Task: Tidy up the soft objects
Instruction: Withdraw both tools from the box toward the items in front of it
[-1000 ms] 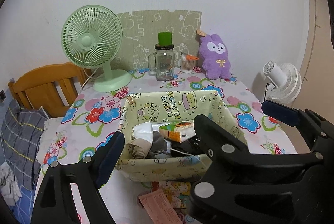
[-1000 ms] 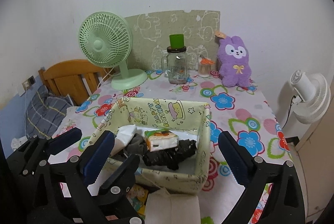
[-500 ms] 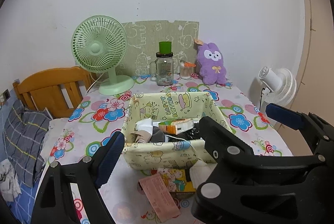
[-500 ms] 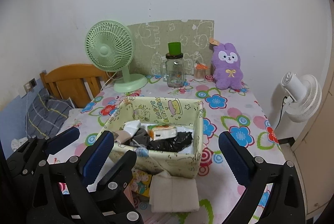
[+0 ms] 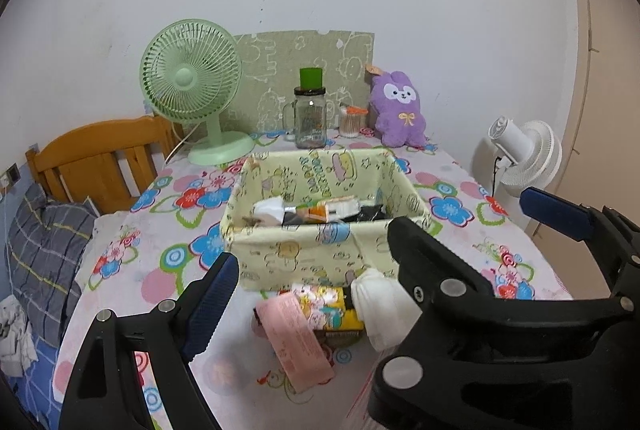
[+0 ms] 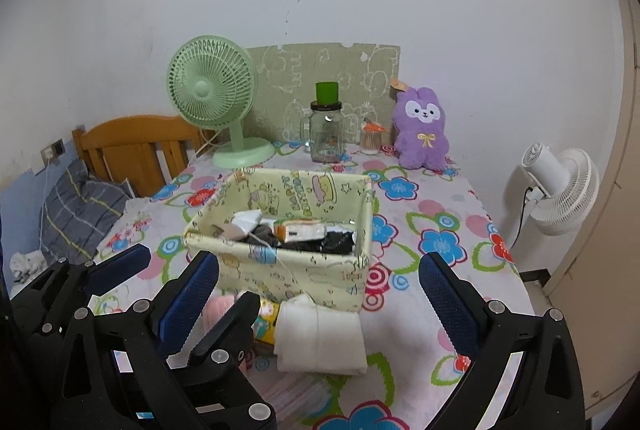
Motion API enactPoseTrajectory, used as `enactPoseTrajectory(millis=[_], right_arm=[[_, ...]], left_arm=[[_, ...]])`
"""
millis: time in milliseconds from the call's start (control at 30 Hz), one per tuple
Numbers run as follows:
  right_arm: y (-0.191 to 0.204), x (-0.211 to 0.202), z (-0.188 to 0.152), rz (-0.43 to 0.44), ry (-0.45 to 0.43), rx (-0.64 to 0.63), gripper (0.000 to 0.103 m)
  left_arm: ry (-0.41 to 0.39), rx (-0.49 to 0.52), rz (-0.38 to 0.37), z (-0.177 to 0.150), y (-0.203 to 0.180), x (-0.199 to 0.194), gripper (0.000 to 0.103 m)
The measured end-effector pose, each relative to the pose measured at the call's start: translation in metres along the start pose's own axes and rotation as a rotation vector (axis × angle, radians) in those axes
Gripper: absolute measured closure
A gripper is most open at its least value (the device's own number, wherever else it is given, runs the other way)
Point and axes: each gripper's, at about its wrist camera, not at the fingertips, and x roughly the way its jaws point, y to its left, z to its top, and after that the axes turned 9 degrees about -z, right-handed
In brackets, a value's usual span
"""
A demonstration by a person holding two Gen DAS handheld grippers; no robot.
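A pale yellow fabric basket (image 5: 320, 254) (image 6: 296, 270) stands mid-table and holds a tissue pack (image 6: 300, 230), white items and black cloth. In front of it lie a folded white cloth (image 6: 320, 338) (image 5: 380, 310), a pink packet (image 5: 296, 342) and a yellow cartoon pouch (image 5: 324, 306). A purple plush rabbit (image 5: 400, 113) (image 6: 424, 129) sits at the back. My left gripper (image 5: 384, 270) is open and empty, above the front items. My right gripper (image 6: 320, 302) is open and empty, astride the white cloth from above.
A green desk fan (image 6: 216, 97), a glass jar with a green lid (image 6: 326, 133) and a cotton-swab cup (image 6: 370, 141) stand at the back. A white fan (image 6: 560, 185) stands off the right table edge. A wooden chair (image 6: 136, 149) and bedding are left.
Both grippers have pulled back and up from the basket, so the cloth, pink packet and pouch in front of it come into view. Both stay open.
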Motion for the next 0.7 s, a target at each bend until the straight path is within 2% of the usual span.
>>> enactPoseTrajectory(millis=[133, 700], right_arm=[[0.0, -0.001, -0.009, -0.009, -0.009, 0.003, 0.001], [-0.004, 0.006, -0.047, 0.01, 0.056, 0.024, 0.001]], left_arm=[[-0.005, 0.012, 0.016, -0.007, -0.003, -0.002, 0.014], [0.043, -0.004, -0.023, -0.042, -0.008, 0.008, 0.014]])
